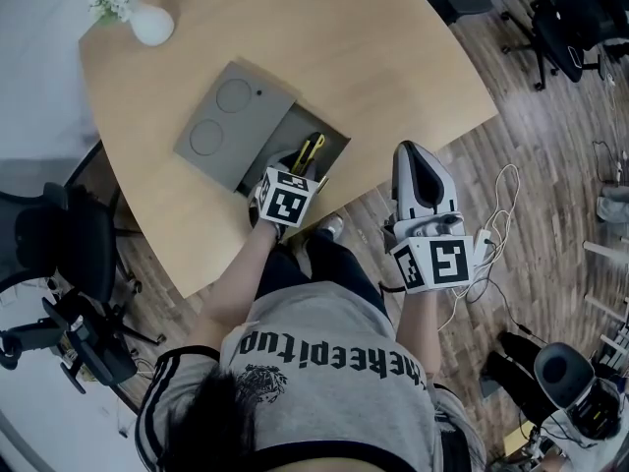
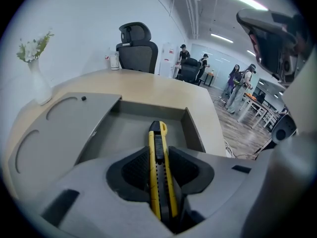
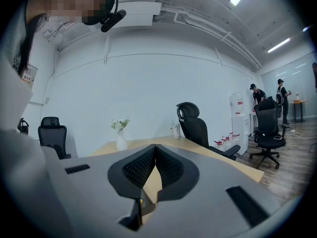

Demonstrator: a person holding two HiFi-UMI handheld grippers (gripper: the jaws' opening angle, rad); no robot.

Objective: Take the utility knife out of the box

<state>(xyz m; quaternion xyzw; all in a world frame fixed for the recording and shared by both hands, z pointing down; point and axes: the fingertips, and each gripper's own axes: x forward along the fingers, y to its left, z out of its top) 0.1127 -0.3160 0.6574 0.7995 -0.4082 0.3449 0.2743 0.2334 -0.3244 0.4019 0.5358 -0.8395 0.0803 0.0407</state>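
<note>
A yellow and black utility knife (image 2: 158,148) lies lengthwise in a grey box (image 2: 196,129) set into the wooden table (image 1: 373,57). The box's lid (image 1: 231,121) is folded open to the left. My left gripper (image 2: 159,156) points down into the box, and its dark pads sit against both sides of the knife's handle. In the head view the knife's (image 1: 311,151) far end shows just beyond the left gripper (image 1: 298,172). My right gripper (image 1: 413,150) hovers off the table's near edge to the right, shut (image 3: 154,150) with nothing in it.
A white vase with flowers (image 1: 147,20) stands at the table's far left corner. Black office chairs (image 1: 59,244) stand left of the table and beyond it (image 2: 137,46). Cables (image 1: 496,214) trail over the wooden floor on the right, and people stand far off (image 2: 237,86).
</note>
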